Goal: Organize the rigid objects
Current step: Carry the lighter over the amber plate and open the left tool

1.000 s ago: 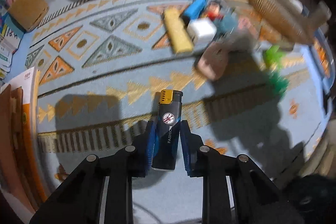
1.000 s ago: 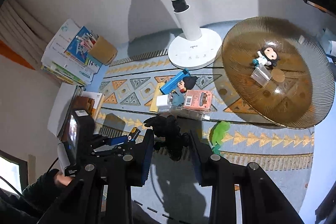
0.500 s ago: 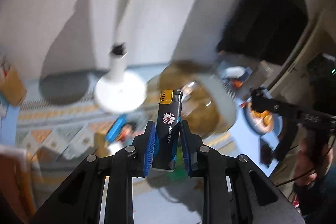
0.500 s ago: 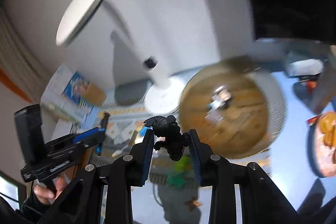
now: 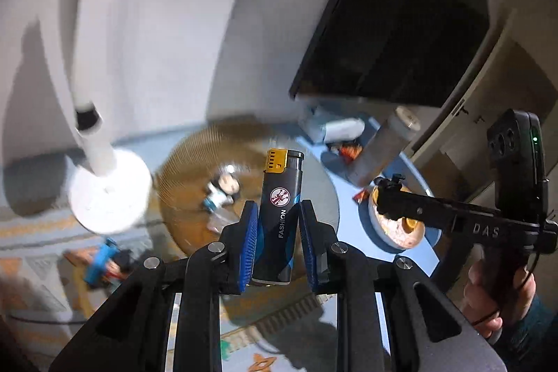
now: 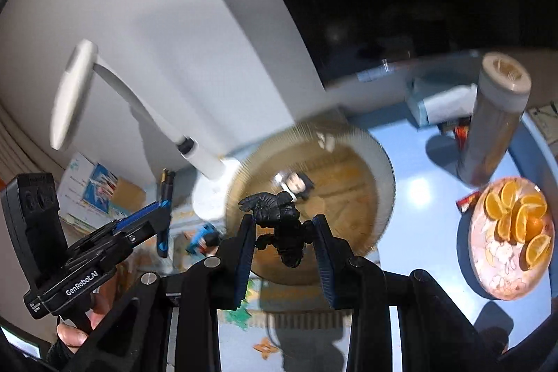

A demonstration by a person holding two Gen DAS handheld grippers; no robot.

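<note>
I read my left gripper as clamped on the dark lighter, which stands upright between the blue pads, yellow cap up, in the air over the near rim of the brown ribbed plate. A small doll figure lies on that plate, view blurred. My right gripper is clenched on a black toy figure, carried above the same plate's near edge. Far right, a plate of orange slices sits on the blue table.
</note>
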